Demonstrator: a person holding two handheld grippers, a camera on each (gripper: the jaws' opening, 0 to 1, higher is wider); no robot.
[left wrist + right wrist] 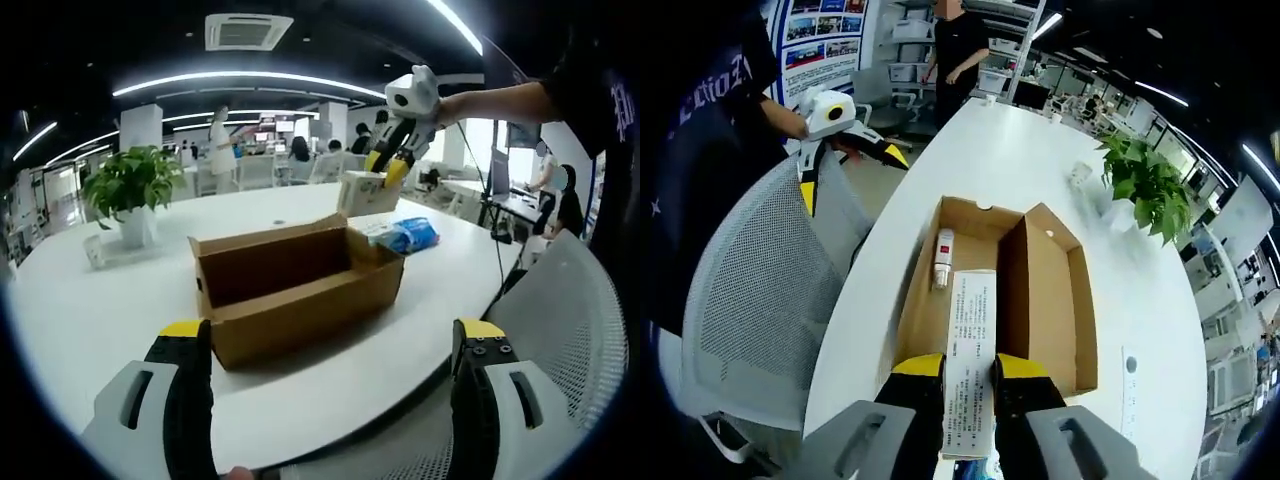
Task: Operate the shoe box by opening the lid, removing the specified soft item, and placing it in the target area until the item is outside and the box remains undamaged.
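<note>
A white printed packet is gripped by the right gripper above the open shoe box; the left gripper is held with jaws apart.

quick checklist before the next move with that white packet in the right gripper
1. Grip: right gripper shut on the white printed packet - ok.
2. Item out of box: packet held above the open cardboard shoe box - ok.
3. Box condition: walls look intact, lid folded open - ok.
4. Left gripper open, held clear of the box - ok.
5. Small white bottle lies inside the box - cannot tell if it must come out.
6. Drop spot: bare white table near the box; blue packet beside it - target area cannot tell.
</note>
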